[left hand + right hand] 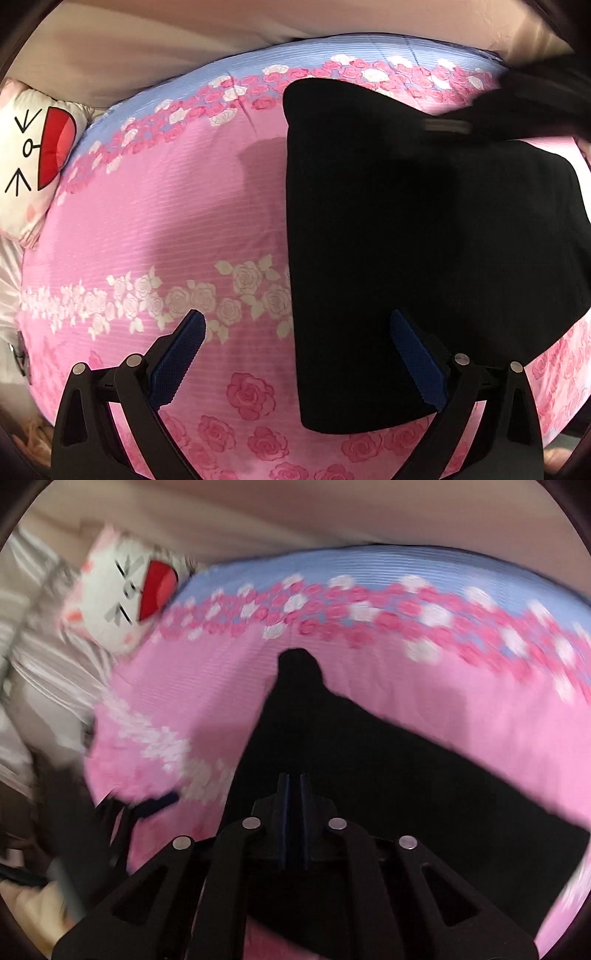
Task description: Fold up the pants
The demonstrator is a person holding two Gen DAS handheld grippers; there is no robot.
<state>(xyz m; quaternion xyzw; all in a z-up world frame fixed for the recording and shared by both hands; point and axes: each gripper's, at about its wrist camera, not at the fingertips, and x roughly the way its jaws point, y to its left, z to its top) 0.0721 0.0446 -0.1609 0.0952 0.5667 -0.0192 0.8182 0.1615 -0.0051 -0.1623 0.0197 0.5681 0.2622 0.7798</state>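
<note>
The black, soft cloth pants (424, 251) lie partly folded on the pink rose-printed bedspread (166, 229), ahead of the wide-open, empty left hand-held gripper (295, 354). The right hand-held gripper (294, 786) is pinched shut, apparently on a raised fold. Limp and light, they are best held at hem corners.

The pants (424, 229) are matt black cloth; the bedspread (166, 221) is finely ribbed printed fabric; the left gripper (297, 334) has ridged blue pads, matt black plastic, metal pins.

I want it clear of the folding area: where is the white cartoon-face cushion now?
The white cartoon-face cushion sits at the far left edge of the pink rose-print bedspread in both wrist views, well left of the black pants.
</note>
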